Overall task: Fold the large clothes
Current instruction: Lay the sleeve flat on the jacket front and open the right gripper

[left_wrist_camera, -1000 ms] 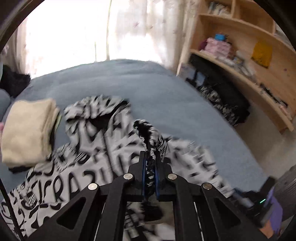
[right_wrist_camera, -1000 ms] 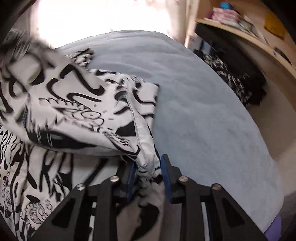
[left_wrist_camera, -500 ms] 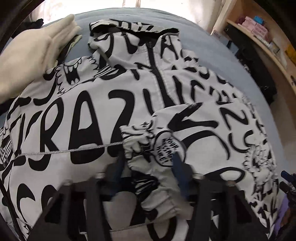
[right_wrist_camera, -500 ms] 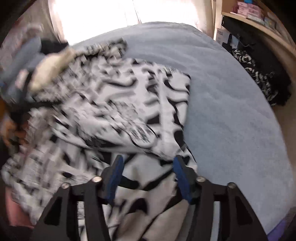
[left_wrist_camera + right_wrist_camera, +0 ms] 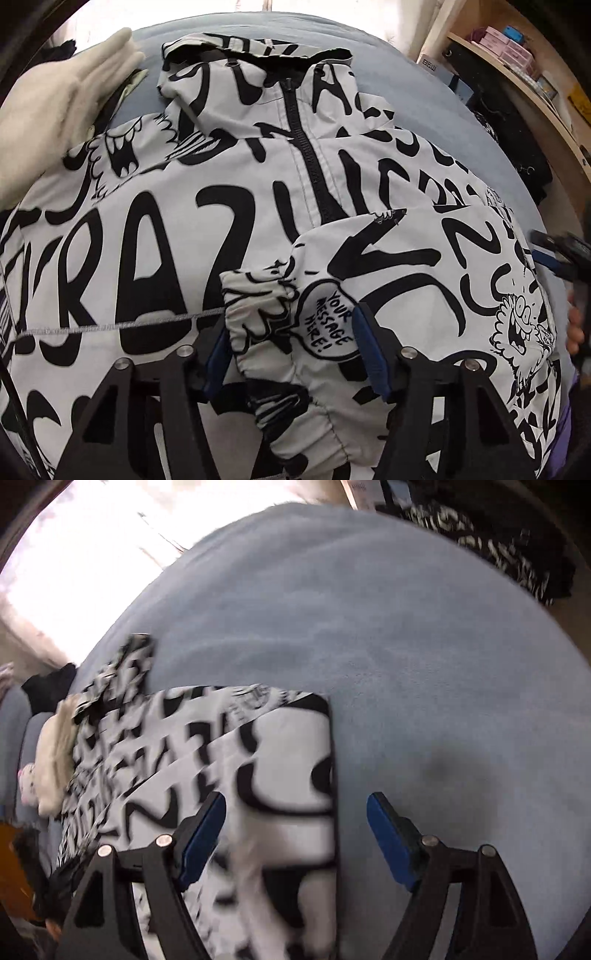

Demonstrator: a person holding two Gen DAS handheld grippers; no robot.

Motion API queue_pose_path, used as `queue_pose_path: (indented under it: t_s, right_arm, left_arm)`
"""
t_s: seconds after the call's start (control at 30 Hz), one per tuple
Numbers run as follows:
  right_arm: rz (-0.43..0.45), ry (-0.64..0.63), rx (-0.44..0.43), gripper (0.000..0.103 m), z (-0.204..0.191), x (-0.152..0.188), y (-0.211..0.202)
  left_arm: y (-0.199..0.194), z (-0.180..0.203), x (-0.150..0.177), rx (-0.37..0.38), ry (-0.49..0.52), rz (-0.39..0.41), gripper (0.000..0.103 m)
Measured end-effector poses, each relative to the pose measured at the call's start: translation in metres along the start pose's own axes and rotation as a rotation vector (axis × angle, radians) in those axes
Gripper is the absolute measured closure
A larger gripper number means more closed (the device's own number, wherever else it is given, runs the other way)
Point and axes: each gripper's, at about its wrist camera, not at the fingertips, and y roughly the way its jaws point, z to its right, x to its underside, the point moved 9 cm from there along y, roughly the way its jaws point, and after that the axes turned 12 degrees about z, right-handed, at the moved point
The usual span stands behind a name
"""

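A white hooded jacket (image 5: 147,240) with black graffiti print lies zipped, front up, on the blue bed (image 5: 424,92). One sleeve is folded across its chest, and the gathered cuff (image 5: 266,314) lies between the jaws of my left gripper (image 5: 291,328). Those jaws are closing a little, and the pads do not press the cuff. My right gripper (image 5: 295,801) hovers over the jacket's (image 5: 280,746) straight right edge and the bare bed (image 5: 406,646). Its jaws are opening wide and hold nothing. It also shows at the right edge of the left wrist view as the right gripper (image 5: 550,254).
A folded cream cloth (image 5: 55,103) lies at the jacket's left shoulder, also seen as the cream cloth (image 5: 55,746). Wooden shelves (image 5: 517,55) with boxes stand beyond the bed on the right. A dark heap of clothes (image 5: 498,535) lies below them.
Both grippers let go of the fabric they held. The left one sank low over the jacket, leaving the sleeve across the chest. The right one swung to the jacket's right edge.
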Motion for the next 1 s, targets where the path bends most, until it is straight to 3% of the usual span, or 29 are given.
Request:
queue_pose_path:
  t_s: [0.07,0.1,0.13,0.2,0.23,0.33,0.5,0.57,0.67,0.77,0.83,0.9,1.0]
  right_arm:
    - [-0.022,0.008,0.010,0.032,0.003,0.001,0.019]
    - [-0.016,0.002,0.017,0.052,0.004,0.001,0.021]
    - [-0.011,-0.021,0.023,0.093,0.002,-0.001,0.021]
    - [0.002,-0.057,0.009,0.098,-0.005,-0.008,0.014]
    - [0.065,-0.091,0.019,0.101,-0.010,-0.017,0.001]
    - [0.193,-0.108,0.035,0.101,-0.009,-0.031,-0.020]
    - [0.104,-0.144,0.123,0.100,0.009,-0.010,0.021]
    - [0.119,-0.151,0.140,0.100,0.007,-0.014,0.016]
    - [0.119,-0.146,0.138,0.096,0.001,-0.020,-0.003]
    - [0.128,-0.116,0.093,0.081,-0.004,-0.022,-0.034]
    - [0.154,-0.130,0.063,0.062,-0.020,-0.019,-0.057]
    - [0.171,-0.158,0.040,0.057,-0.035,-0.010,-0.075]
    - [0.157,-0.197,-0.002,0.057,-0.064,0.022,-0.094]
  left_arm:
    - [0.002,0.000,-0.006,-0.021,0.014,0.010,0.076]
    - [0.003,-0.001,-0.010,-0.030,0.013,0.015,0.083]
    - [0.003,-0.001,-0.014,-0.019,0.003,0.020,0.088]
    - [-0.001,-0.002,-0.027,-0.035,0.010,0.068,0.093]
    - [-0.004,-0.001,-0.033,-0.039,0.019,0.094,0.094]
    - [-0.009,0.004,-0.049,-0.047,0.037,0.173,0.094]
    - [0.025,0.003,-0.028,-0.112,0.055,0.117,0.091]
    - [0.020,0.003,-0.029,-0.134,0.055,0.147,0.087]
    - [0.006,0.001,-0.034,-0.089,0.018,0.133,0.085]
    - [-0.015,-0.005,-0.038,-0.064,-0.029,0.124,0.084]
    - [-0.028,-0.007,-0.037,-0.078,-0.048,0.100,0.084]
    - [-0.042,-0.005,-0.033,-0.114,-0.034,0.096,0.084]
    - [-0.060,0.010,-0.027,-0.090,-0.014,0.130,0.084]
